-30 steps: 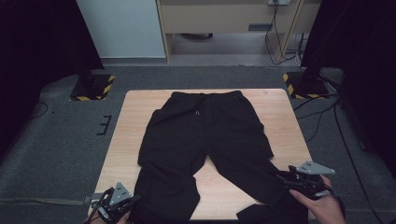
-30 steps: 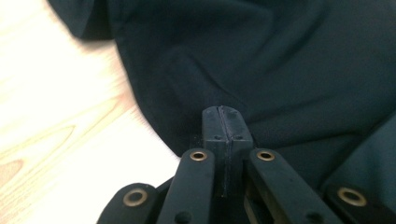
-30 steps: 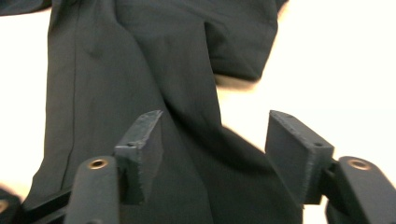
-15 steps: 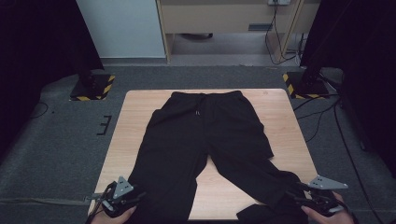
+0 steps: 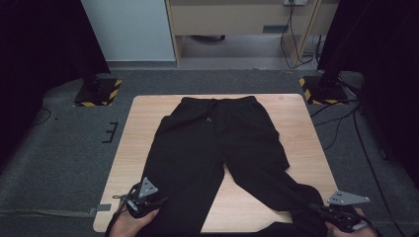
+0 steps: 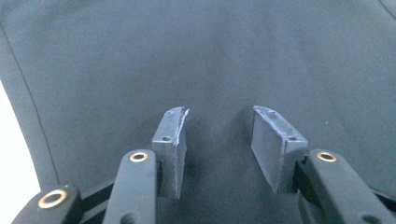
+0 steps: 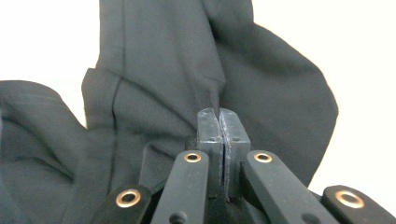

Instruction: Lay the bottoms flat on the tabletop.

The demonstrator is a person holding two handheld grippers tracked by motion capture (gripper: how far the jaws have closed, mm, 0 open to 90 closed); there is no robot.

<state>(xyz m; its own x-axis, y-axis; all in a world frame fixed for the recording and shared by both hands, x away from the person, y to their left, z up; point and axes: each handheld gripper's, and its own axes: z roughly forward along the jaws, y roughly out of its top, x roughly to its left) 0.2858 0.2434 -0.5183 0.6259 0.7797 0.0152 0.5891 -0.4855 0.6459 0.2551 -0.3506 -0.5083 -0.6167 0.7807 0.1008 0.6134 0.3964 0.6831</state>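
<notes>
Tongs over black trousers (image 5: 217, 148) spread flat, waistband far, on wooden table (image 5: 306, 148) | right gripper (image 7: 218, 122) just closed, pinching a fold at leg hem | left gripper (image 6: 219, 135) half open, fabric between jaws, unpinched

No readable txt, labels, brands or nos. anywhere. Only sign-like marks: yellow/black hazard stripes on stand bases (image 5: 96, 94) either side of counter (image 5: 138, 128), no wording on them.
</notes>
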